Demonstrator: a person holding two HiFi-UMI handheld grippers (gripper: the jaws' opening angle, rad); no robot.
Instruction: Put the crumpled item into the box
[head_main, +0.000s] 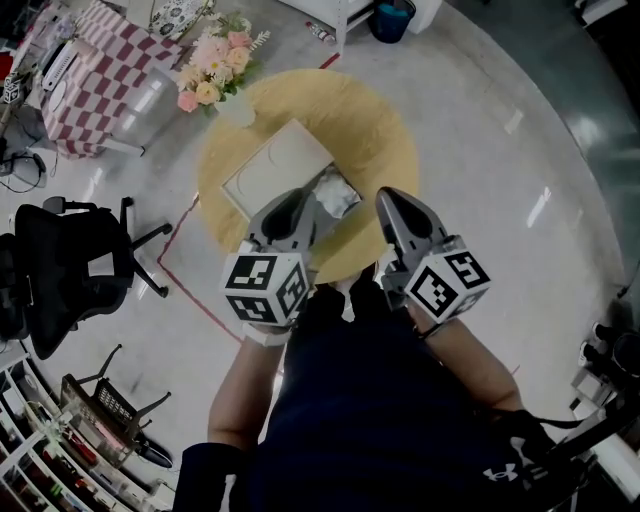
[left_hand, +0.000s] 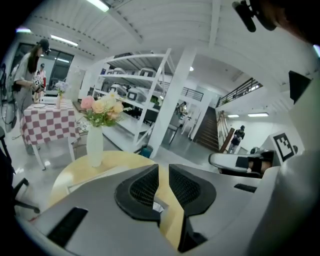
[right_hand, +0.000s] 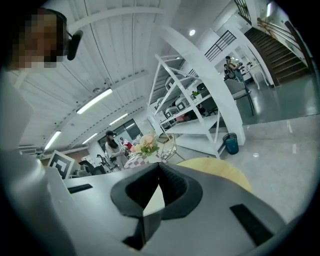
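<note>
Crumpled white item (head_main: 337, 197) on round yellow tabletop (head_main: 385, 125), beside flat white box (head_main: 272, 168), between left tongs (head_main: 300, 203) (narrowly parted) and right tongs (head_main: 391, 198) (tips touching).

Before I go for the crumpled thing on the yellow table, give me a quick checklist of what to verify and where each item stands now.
1. Crumpled item in sight: ok. It lies on the table right beside the box, ahead of both grippers.
2. Box open to receive it: cannot tell. The head view shows only a flat white top.
3. Left gripper empty: ok. Its jaws are slightly apart with nothing between them.
4. Right gripper ready to grasp: not ok. Its jaw tips meet on nothing, so open it first.
5. Vase out of the way: ok. It stands at the table's far edge, apart from the crumpled item.
</note>
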